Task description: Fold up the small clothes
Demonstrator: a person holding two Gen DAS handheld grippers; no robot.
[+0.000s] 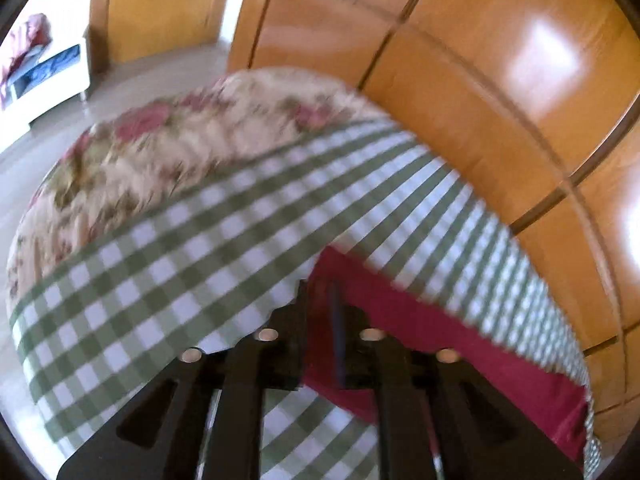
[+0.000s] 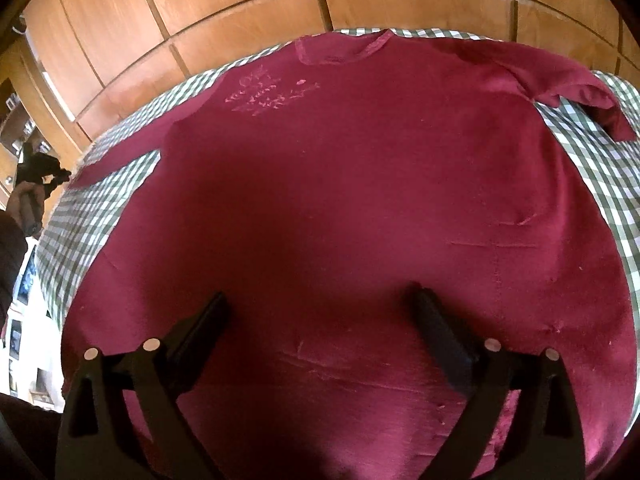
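Observation:
A maroon shirt [image 2: 340,184] lies flat, front up, on a green-and-white checked cloth [image 2: 80,216]. Its collar [image 2: 344,52] is at the far side, with a pale pink print [image 2: 268,92] on the chest. One sleeve [image 2: 116,160] stretches out to the left; the other sleeve [image 2: 580,96] is bunched at the far right. My right gripper [image 2: 320,296] hangs wide open over the lower body of the shirt, nothing between its fingers. My left gripper [image 1: 320,292] is over the left sleeve's end [image 1: 420,320], jaws a little apart, red cloth showing in the gap. It also appears as the left gripper [image 2: 40,168], in a hand at the cloth's edge.
The checked cloth [image 1: 200,240] covers part of a floral bedspread [image 1: 180,148]. Glossy wooden wardrobe panels [image 1: 480,80] stand right behind the bed's far edge. A low white cabinet [image 1: 44,84] is across the tiled floor [image 1: 152,80] to the left.

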